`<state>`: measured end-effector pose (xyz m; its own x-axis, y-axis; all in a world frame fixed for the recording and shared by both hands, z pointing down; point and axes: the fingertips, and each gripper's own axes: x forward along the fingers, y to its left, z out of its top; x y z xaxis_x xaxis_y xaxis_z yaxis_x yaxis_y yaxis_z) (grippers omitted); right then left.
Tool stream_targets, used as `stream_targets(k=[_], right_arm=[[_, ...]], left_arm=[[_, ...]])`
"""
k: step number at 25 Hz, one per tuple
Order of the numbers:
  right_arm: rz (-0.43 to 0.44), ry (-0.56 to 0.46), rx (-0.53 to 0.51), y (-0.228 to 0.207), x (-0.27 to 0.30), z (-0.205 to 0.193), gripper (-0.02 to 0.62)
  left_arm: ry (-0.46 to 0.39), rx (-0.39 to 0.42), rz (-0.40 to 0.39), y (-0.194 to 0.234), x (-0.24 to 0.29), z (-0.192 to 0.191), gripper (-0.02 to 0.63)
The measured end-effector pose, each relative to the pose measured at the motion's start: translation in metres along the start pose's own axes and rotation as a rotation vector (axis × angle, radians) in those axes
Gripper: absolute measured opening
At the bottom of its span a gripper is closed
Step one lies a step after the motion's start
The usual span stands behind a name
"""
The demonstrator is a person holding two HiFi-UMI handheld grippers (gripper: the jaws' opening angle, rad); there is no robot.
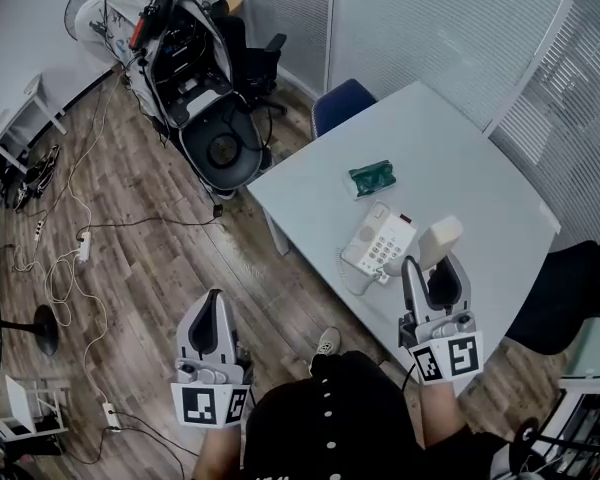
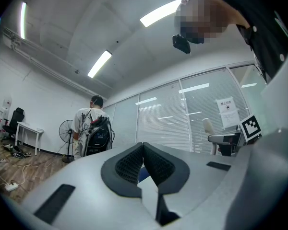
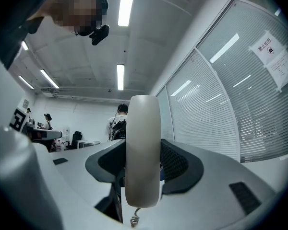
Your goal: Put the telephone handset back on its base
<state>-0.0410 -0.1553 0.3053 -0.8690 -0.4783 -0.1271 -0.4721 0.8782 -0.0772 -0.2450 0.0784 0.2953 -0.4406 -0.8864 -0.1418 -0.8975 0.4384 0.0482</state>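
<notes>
The white table fills the head view from 12 to 4 o'clock, with a blue chair at its 11 o'clock corner. The left gripper, at 8 o'clock over the floor, is clenched on nothing. The right gripper grasps the cream handset, just at 3 o'clock of the base. The base sits near the table's 7 o'clock edge. A green packet lies at 12 o'clock of the base.
</notes>
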Motion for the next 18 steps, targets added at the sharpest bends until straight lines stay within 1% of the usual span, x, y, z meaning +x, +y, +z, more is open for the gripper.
stream_targets(k=[11,18], right_arm=[[0.017,-0.006,0.025,-0.033,0.043,-0.017,0.235],[0.010,0.000,0.022,-0.048,0.053,-0.013,0.235]], left_arm=[[0.017,0.021,0.011,-0.005,0.049,-0.018,0.015],[0.010,0.007,0.003,-0.015,0.071,-0.015,0.015]])
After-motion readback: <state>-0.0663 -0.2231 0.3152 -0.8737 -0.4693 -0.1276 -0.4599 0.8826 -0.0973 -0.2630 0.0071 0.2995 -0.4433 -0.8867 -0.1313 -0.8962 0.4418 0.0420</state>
